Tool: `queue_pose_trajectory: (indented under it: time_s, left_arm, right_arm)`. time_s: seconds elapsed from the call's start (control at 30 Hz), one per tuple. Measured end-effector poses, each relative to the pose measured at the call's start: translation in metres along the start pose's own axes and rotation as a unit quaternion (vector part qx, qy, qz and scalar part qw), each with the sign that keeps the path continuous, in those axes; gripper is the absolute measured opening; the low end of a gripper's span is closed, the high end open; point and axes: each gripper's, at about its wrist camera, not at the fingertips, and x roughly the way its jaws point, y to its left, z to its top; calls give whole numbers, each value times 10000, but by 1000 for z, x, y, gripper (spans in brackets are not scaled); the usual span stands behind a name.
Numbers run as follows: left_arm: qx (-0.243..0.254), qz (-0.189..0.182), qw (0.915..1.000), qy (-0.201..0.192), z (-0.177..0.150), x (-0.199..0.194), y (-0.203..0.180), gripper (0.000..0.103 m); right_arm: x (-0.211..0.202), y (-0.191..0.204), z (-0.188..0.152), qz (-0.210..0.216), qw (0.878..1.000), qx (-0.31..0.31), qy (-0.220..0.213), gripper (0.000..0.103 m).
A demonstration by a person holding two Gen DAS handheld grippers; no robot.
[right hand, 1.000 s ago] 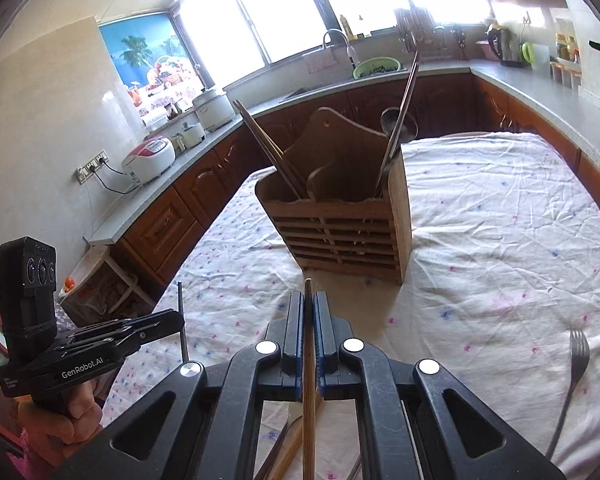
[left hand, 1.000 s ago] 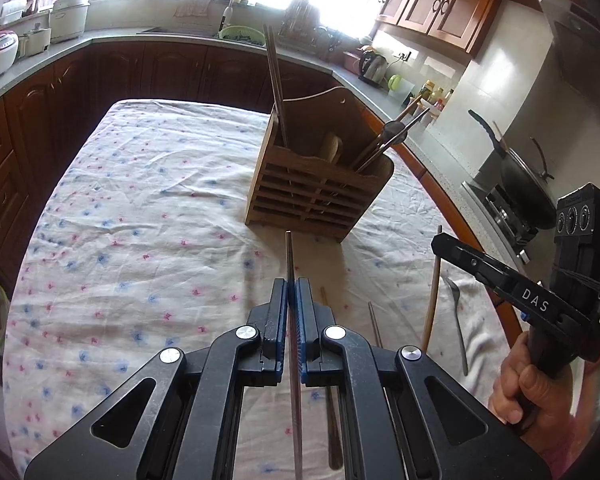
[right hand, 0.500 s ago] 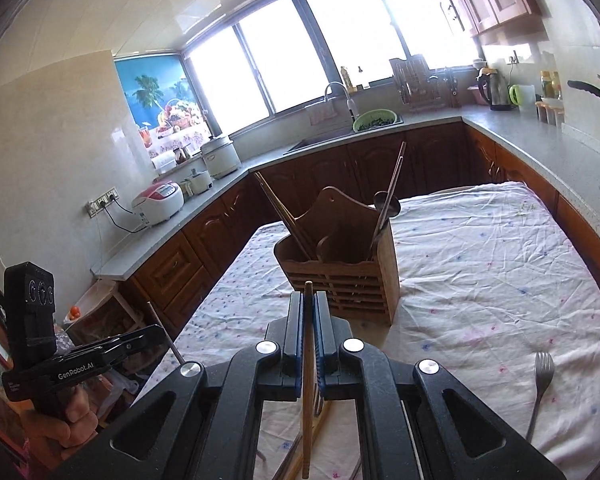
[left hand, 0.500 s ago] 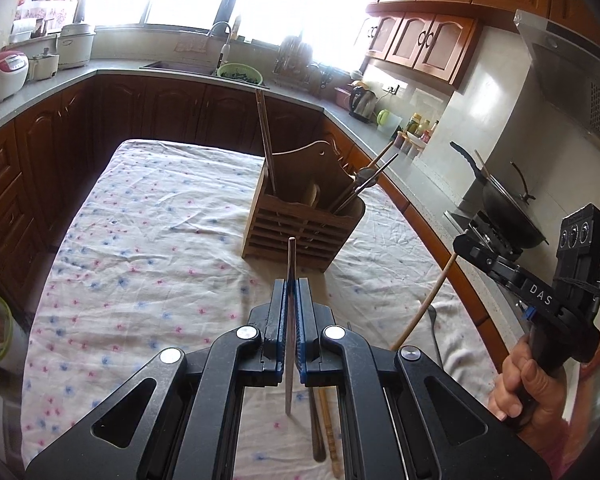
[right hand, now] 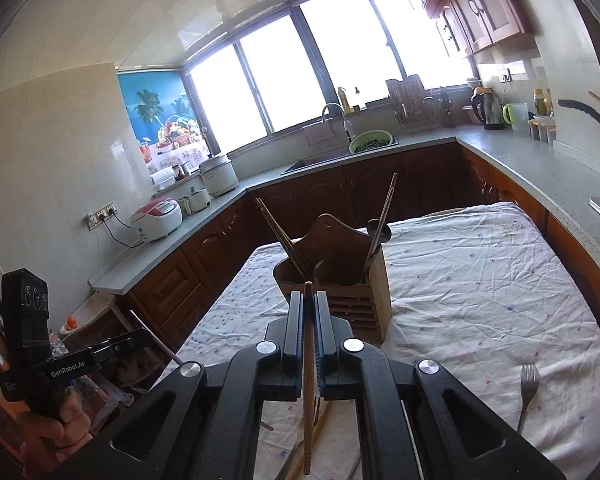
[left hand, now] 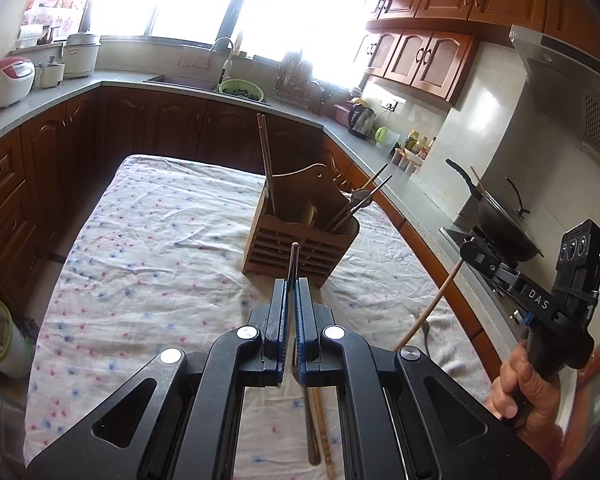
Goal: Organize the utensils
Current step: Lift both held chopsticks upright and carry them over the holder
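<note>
Left gripper [left hand: 291, 304] clamps a dark metal stick [left hand: 294, 258], probably a chopstick; right gripper [right hand: 308, 316] clamps a wooden chopstick [right hand: 308, 364]. Both are raised above the table [right hand: 480, 280], tips towards the wooden holder [left hand: 300, 236], ready for dropping in. A fork [right hand: 527, 388] remains on the cloth.

Utensil holder [left hand: 300, 236] on the cloth-covered table [left hand: 160, 248], dead ahead of both raised grippers.

The left gripper [left hand: 291, 300] pinches a chopstick [left hand: 294, 258] pointing toward the holder; the right gripper [right hand: 309, 316] pinches a wooden chopstick [right hand: 308, 360] the same way. Inside the holder, a pair of chopsticks [right hand: 284, 240] leans left and a ladle [right hand: 378, 232] leans right. A fork [right hand: 527, 388] lies on the table to the right of the right gripper, and loose utensils [left hand: 318, 428] lie beneath the left one.
</note>
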Motion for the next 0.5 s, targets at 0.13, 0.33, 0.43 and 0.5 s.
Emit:
queue_pose_trajectory:
  time_s: [0.13,0.33,0.43,0.5]
  left_arm:
    - [-8,-5,10000,-75,4,-3,-1,3]
    - [1,-15,9998,-196,13,-6,-3,3]
    - [3,-31,9996,-264,20,-6,-3,3]
    - [4,-37,9995,-315,26,-6,-4,3]
  right_arm:
    - [-6,-2,3,-14,9998,10,-220,5]
    - [-8,-8,13,-30,9991,55,-417,5]
    - [-6,-9,20,-27,9989,48,-467,5]
    - [-5,-10,24,-30,9987,33,-512,5]
